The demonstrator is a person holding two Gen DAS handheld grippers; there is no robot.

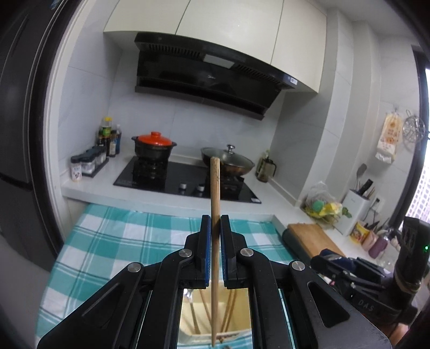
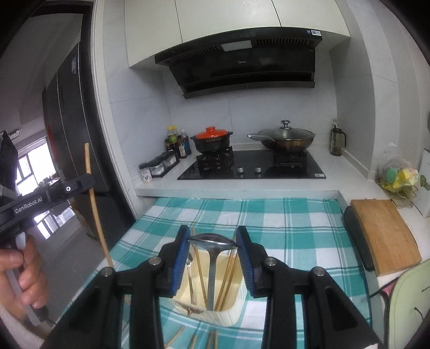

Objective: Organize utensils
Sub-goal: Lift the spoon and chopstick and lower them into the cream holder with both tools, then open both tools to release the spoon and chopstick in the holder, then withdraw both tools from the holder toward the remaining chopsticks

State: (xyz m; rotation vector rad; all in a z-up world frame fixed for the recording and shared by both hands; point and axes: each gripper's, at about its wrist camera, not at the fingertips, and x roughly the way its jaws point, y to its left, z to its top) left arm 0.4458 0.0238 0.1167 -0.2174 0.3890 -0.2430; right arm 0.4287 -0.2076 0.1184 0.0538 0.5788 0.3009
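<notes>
A wooden chopstick [image 1: 215, 204] stands upright, pinched in the left gripper [image 1: 215, 228] above the checked tablecloth [image 1: 107, 241]. The right gripper [image 2: 213, 241] clamps a steel ladle [image 2: 212, 241] by its bowl, handle hanging into the cream utensil holder [image 2: 236, 308] with more chopsticks.

Tablecloth [image 2: 282, 222]: green-blue and white checks, low middle of frame. Pot lid [image 2: 212, 133]: orange-red, on black pot [image 2: 212, 145]. Cooker hood [image 2: 242, 64]: black, top of frame. Cupboards [image 2: 228, 16]: cream. Cutting board [image 2: 384, 233]: light brown wood, right side. Gripper pads [image 2: 181, 257]: blue. Chopstick [image 1: 215, 193]: pale brown. Utensil box [image 2: 236, 308]: cream.
</notes>
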